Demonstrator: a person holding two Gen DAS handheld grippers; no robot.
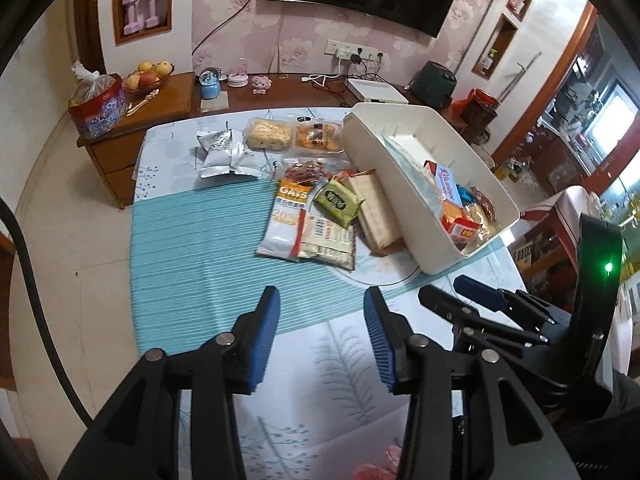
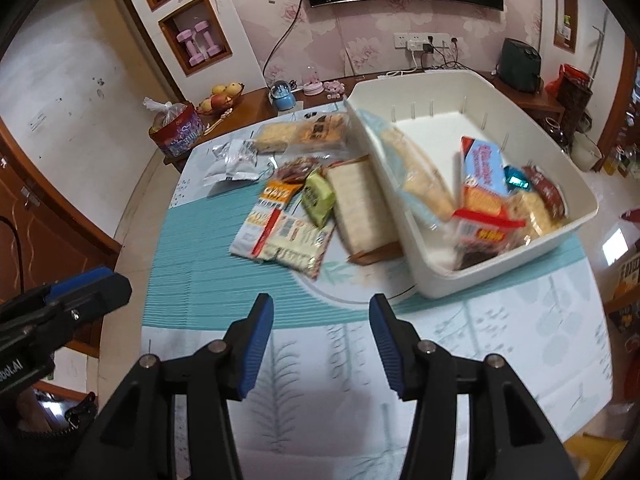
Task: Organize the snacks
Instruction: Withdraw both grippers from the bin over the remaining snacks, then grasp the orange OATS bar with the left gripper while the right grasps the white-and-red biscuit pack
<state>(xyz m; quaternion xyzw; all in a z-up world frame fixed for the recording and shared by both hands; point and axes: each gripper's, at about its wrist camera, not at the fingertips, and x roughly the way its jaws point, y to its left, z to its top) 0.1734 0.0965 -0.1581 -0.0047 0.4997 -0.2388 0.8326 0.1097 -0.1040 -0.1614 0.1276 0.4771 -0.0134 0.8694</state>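
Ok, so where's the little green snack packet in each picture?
Left wrist view: the green snack packet sits right of centre, on top of the pile of packets, just left of the white bin.
Right wrist view: it sits just left of centre, again between the OATS packet and the pale flat box.
Shared landmark: the white bin, to the packet's right in both.

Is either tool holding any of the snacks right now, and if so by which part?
Nothing is held. The left tool and the right tool both stand open over the teal striped placemat, with nothing between their blue pads.
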